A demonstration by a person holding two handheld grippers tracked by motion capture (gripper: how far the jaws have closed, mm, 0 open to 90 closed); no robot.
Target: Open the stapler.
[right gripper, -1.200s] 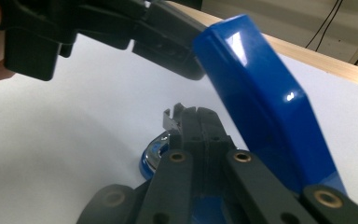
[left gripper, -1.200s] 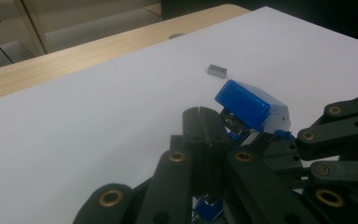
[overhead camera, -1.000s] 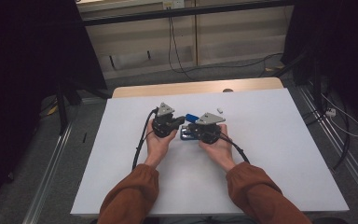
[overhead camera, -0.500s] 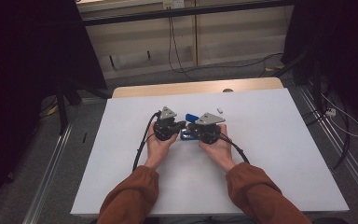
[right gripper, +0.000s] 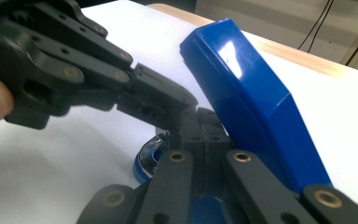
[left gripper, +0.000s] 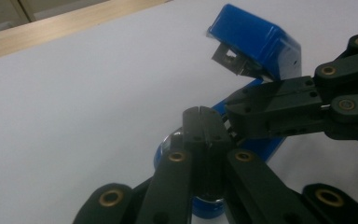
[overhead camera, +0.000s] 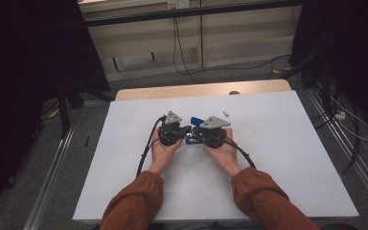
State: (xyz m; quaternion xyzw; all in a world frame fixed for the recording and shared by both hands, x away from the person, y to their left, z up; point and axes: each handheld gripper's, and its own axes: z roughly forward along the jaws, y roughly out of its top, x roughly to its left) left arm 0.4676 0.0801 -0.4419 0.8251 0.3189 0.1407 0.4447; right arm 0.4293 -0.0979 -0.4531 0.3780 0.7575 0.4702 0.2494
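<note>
You have the glossy blue plastic stapler point(overhead camera: 194, 128) at mid-surface point(overhead camera: 278, 158), lid tipped open, with your left gripper point(left gripper: 200, 113) and right gripper point(right gripper: 200, 116), jaws together, meeting tip to tip over its base, apparently pinning it down to work inside.

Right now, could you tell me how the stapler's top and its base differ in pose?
The stapler top is swung up and tilted, clear of the sheet; the base lies flat on the white sheet. The top is free of the jaws; both shut grippers meet over the base. Both are blue.
</note>
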